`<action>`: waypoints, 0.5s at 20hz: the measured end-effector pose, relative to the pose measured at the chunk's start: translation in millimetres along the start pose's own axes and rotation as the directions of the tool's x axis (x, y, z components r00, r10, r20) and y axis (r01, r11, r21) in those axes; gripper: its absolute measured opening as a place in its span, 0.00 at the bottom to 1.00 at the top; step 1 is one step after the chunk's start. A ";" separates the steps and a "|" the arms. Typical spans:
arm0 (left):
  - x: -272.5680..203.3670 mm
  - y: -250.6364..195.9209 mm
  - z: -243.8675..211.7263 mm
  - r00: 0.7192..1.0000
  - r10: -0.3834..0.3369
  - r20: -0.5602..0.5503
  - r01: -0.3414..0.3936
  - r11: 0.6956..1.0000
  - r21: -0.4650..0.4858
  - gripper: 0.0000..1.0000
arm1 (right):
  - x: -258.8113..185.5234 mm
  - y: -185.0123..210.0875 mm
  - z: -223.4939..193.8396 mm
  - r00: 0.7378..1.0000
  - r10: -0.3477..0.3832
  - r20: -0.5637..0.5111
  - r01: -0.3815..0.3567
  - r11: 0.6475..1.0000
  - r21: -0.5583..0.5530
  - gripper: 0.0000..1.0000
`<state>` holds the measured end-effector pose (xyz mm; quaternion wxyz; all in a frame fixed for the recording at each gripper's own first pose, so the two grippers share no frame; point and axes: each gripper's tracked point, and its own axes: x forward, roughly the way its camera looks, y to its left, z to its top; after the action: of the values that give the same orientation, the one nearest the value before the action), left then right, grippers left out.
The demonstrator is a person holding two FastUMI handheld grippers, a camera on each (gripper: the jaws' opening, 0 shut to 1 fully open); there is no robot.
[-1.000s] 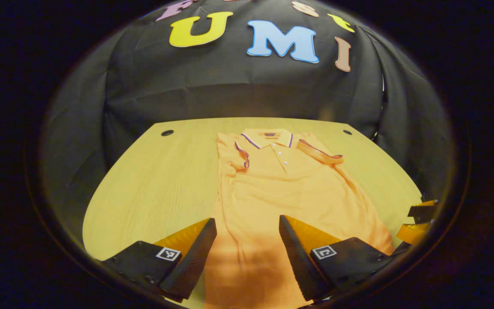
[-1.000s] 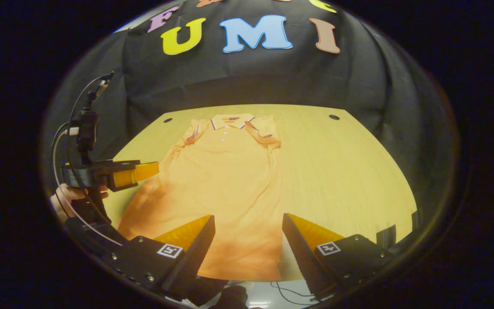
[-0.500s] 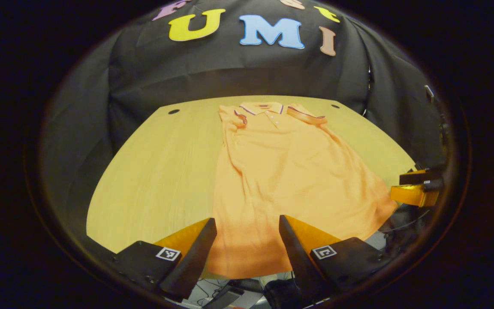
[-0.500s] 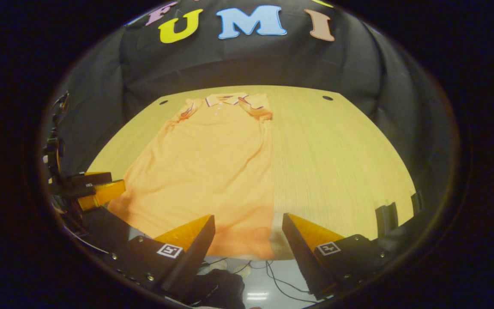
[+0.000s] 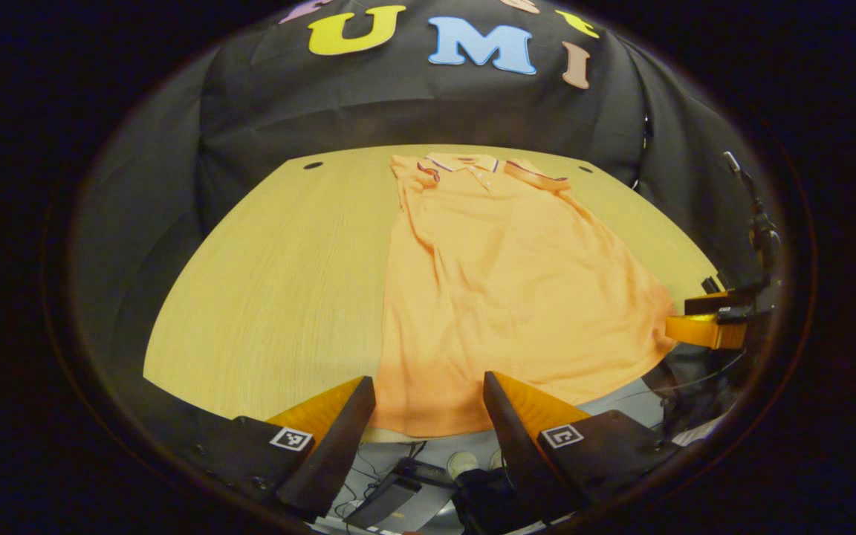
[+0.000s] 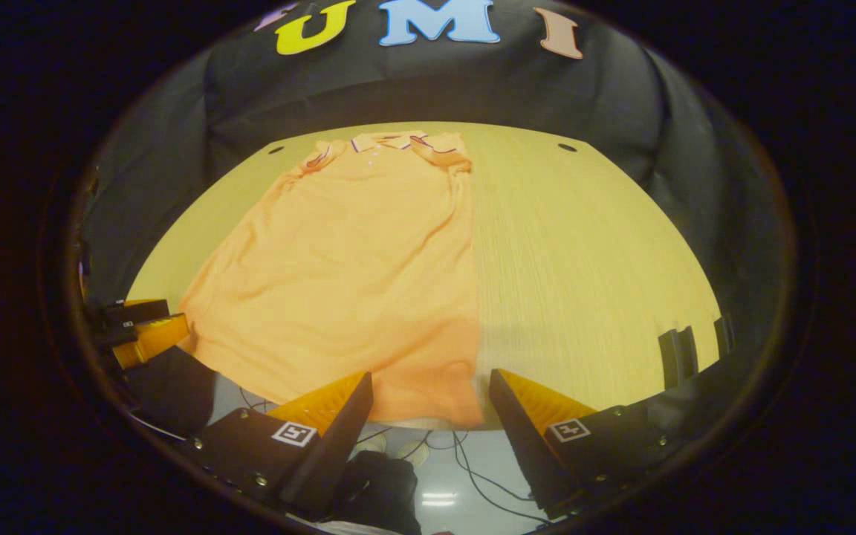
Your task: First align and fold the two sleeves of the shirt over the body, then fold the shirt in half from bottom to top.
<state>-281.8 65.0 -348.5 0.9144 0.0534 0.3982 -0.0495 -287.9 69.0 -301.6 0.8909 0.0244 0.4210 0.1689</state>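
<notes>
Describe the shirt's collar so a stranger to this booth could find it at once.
Start at the wooden table, where an orange polo shirt lies flat with its hem at the near edge. Follow the shirt to its far end, nearest the black cloth wall: the collar sits there between the two folded-in sleeves. Its dark striped edging and the small white buttons just below it set it apart from the plain orange body.

Both grippers now sit farther back from the shirt (image 5: pixel 502 282) than a second ago. The left gripper (image 5: pixel 428 427) and right gripper (image 6: pixel 430 416) hang at the table's (image 6: pixel 584 260) near edge; floor and cables (image 6: pixel 465 461) come into sight below.
</notes>
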 end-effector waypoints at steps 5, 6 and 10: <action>8.2 -1.7 -7.9 1.000 0.028 -0.005 -0.027 0.999 0.036 0.94 | 5.5 5.3 -14.4 0.999 0.011 -0.037 -0.011 1.000 0.010 0.98; 8.3 -2.1 -8.5 0.999 0.034 -0.005 -0.034 0.998 0.046 0.94 | 5.4 2.8 -12.7 1.000 0.008 -0.018 -0.008 1.000 -0.002 0.98; 9.4 -14.7 -8.4 1.000 0.028 -0.001 -0.028 0.996 0.086 0.86 | 6.8 5.7 -13.2 1.000 0.024 -0.017 -0.025 1.000 -0.019 0.72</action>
<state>-283.4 51.2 -362.0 0.9115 0.0983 0.3957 -0.0539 -295.5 75.2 -314.2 0.8853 0.0193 0.4266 0.1841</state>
